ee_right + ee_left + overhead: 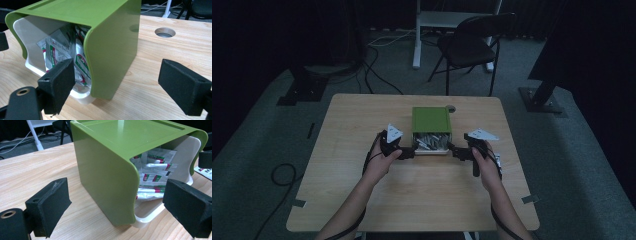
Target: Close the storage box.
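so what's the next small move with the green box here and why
Probably close both grippers on the near corners of the green box. The left gripper and right gripper are open, each straddling a side wall at the open front, not yet pinching. The sachets sit loose in the white tray.

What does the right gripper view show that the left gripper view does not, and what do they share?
Right gripper view alone: a round hole in the wooden table top beyond the box. Left gripper view alone: a white table leg and cables on the floor, plus a loose packet lying on the table at far right. Shared: the green plastic box cover over a white inner tray holding red-and-green printed sachets, with each view's own open black jaws.
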